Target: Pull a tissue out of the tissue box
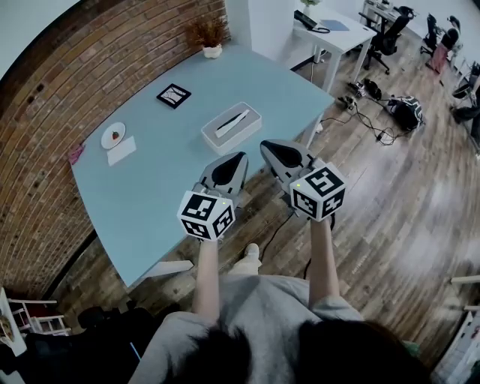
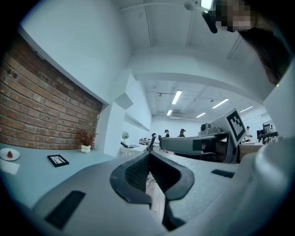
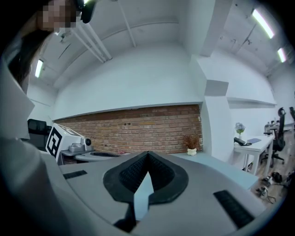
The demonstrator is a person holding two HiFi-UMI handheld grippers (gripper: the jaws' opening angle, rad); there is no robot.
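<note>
Left gripper (image 1: 241, 157) and right gripper (image 1: 265, 145) jaws are pressed together, holding nothing; tissue box (image 1: 232, 126) lies just ahead on the bench (image 1: 150, 191).

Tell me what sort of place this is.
Most likely an open-plan office: a white desk with a phone, a black office chair beside it, and ceiling strip lights over further workstations.

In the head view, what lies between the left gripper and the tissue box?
Only a bare strip of the blue table separates the left gripper from the tissue box, as the head view shows.
</note>
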